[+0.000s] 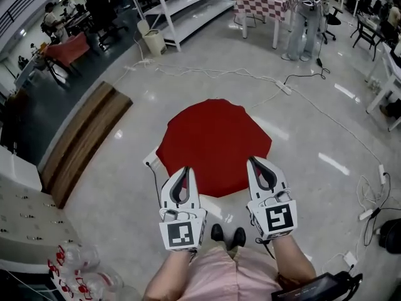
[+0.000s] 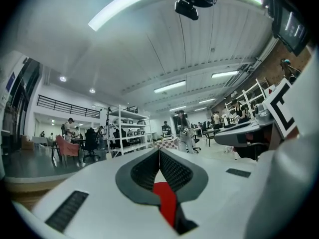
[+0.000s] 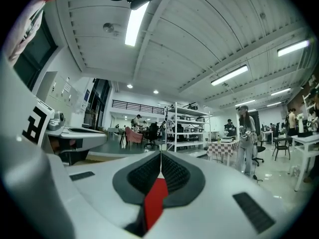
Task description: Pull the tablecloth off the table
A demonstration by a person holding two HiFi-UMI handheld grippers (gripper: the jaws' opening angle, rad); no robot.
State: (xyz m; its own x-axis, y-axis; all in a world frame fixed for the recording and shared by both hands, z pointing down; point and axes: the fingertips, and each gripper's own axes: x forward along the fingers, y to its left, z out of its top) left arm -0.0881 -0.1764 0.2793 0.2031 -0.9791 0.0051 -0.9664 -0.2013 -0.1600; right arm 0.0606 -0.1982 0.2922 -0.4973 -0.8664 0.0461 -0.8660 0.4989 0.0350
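**A:** How is your left gripper (image 1: 183, 169)?
**B:** Its jaws are pressed together. They pinch the near edge of the red tablecloth (image 1: 213, 137). A strip of red sits right between the pads (image 2: 144, 172).

**A:** And your right gripper (image 1: 253, 162)?
**B:** The same. It is closed on the cloth's near edge too, well apart from the left one.

**A:** How do you hold them?
**B:** Both point away from you, flat and level, side by side. The marker cubes (image 1: 182, 234) face up. Your forearms (image 1: 293, 257) reach out from your body, one behind each gripper.

**A:** Where is the cloth?
**B:** It lies spread over the worktop in front of you and hides it. Your shoes (image 1: 227, 234) stand on the shiny floor (image 1: 125, 187) by its near edge, between the two grippers.
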